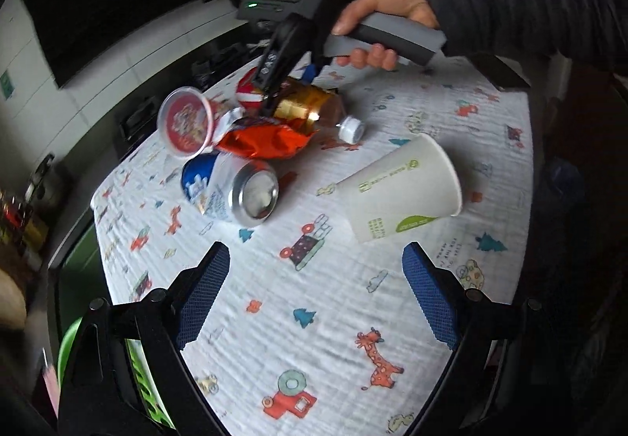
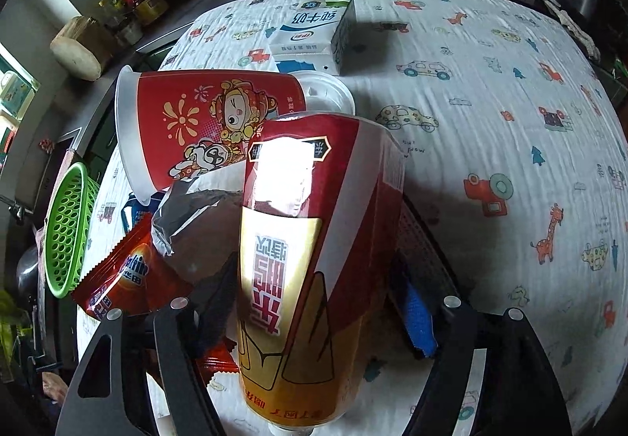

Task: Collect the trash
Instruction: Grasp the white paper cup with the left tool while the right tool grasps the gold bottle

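Note:
A plastic bottle (image 2: 314, 239) with a red and gold label lies on its side in a heap of trash, its white cap (image 1: 351, 128) pointing at me. My right gripper (image 2: 318, 310) straddles it, a finger pressed against each side; in the left wrist view that gripper (image 1: 271, 106) comes down onto the bottle (image 1: 310, 102) from a hand-held grey handle. Around it lie a red printed cup (image 2: 204, 122), an orange-red snack wrapper (image 1: 267, 141), a blue and white can (image 1: 231, 188) and a white paper cup (image 1: 404, 188). My left gripper (image 1: 316, 294) stands wide open over bare cloth nearer me, holding nothing.
A patterned white tablecloth (image 1: 333, 338) covers the table. A milk carton (image 2: 310, 31) and a white lid (image 2: 325, 94) lie beyond the heap. A green basket (image 2: 66, 232) stands off the table's left edge. A stove and jars line the counter behind.

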Tool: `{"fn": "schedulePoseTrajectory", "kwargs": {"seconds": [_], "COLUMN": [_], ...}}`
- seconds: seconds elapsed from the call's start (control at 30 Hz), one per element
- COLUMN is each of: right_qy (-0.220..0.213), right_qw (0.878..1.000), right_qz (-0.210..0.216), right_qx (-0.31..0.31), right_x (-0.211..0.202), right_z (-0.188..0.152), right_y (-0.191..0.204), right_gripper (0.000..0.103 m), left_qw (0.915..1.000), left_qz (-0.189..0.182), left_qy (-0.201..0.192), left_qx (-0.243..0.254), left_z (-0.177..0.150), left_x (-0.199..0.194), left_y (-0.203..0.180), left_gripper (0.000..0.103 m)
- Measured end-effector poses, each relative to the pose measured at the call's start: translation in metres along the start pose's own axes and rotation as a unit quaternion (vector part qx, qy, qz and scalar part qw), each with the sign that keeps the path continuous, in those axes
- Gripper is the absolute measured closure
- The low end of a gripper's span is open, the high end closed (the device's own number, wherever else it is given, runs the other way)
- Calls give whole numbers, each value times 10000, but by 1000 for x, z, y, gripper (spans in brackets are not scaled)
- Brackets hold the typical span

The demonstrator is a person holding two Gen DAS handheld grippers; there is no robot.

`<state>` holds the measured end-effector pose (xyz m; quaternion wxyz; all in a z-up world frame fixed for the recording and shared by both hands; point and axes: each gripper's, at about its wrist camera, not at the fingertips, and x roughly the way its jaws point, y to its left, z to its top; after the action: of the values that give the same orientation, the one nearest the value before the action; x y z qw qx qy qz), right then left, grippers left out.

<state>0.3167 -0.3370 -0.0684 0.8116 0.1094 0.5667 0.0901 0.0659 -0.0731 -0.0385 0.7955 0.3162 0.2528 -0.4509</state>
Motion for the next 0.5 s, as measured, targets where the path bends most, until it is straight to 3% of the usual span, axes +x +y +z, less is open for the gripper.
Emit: {"fn": "schedulePoseTrajectory", "kwargs": {"seconds": [0.17,0.5], "right_qy": [-82,-105], "right_qw": [9999,9995], "right_qz": [111,239], "right_qx": [-82,-203], "right_x": [-12,-26], "right_z": [-7,-22], "right_y": [-1,-6], "right_gripper": [32,32], "left_qw": [9922,9622], "left_qz": [-522,-1271], "left_qy": [-115,-96], "left_qx": [1122,2405], "left_z": [13,35], "left_x": [18,56], "left_y": [-12,-29], "left_gripper": [11,11]}}
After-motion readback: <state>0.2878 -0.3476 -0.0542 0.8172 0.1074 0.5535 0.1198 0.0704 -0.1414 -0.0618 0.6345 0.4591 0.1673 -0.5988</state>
